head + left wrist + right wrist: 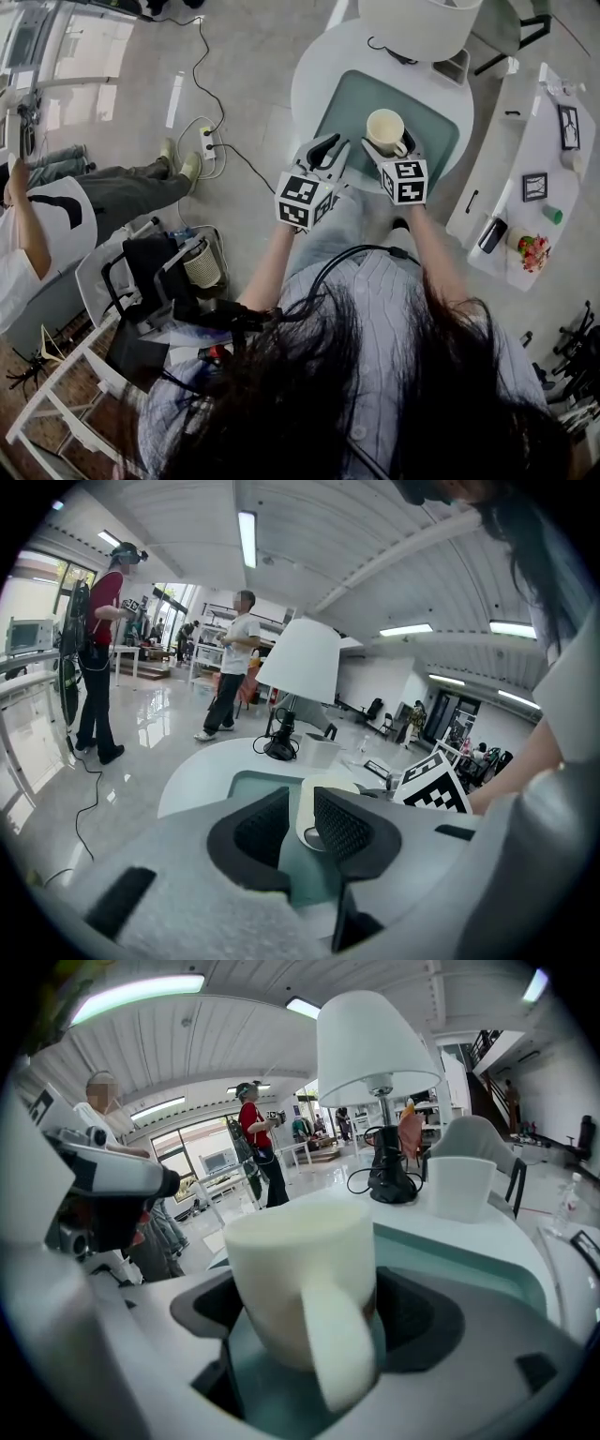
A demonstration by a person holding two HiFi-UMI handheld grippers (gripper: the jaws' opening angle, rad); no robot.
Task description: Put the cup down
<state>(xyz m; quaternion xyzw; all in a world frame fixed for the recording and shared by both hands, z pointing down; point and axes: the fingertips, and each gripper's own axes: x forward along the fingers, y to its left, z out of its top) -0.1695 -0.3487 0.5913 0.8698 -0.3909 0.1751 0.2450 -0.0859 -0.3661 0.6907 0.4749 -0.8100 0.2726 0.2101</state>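
Note:
A cream mug (384,129) sits between the jaws of my right gripper (389,146), over the near part of a teal mat (352,112) on a round white table (314,75). In the right gripper view the mug (300,1241) fills the space between the jaws, handle towards the camera, and my right gripper (305,1321) is shut on it. Whether the mug's base touches the mat I cannot tell. My left gripper (330,150) hovers just left of the mug, over the mat's near edge. Its jaws (300,832) stand slightly apart with nothing between them; the mug (307,817) shows beyond the gap.
A white lamp (417,23) and a small white container (453,67) stand at the table's far side. A white cabinet (534,141) with frames and small items runs along the right. On the floor at left are a power strip (208,143), a person (56,206) and a cart (159,281).

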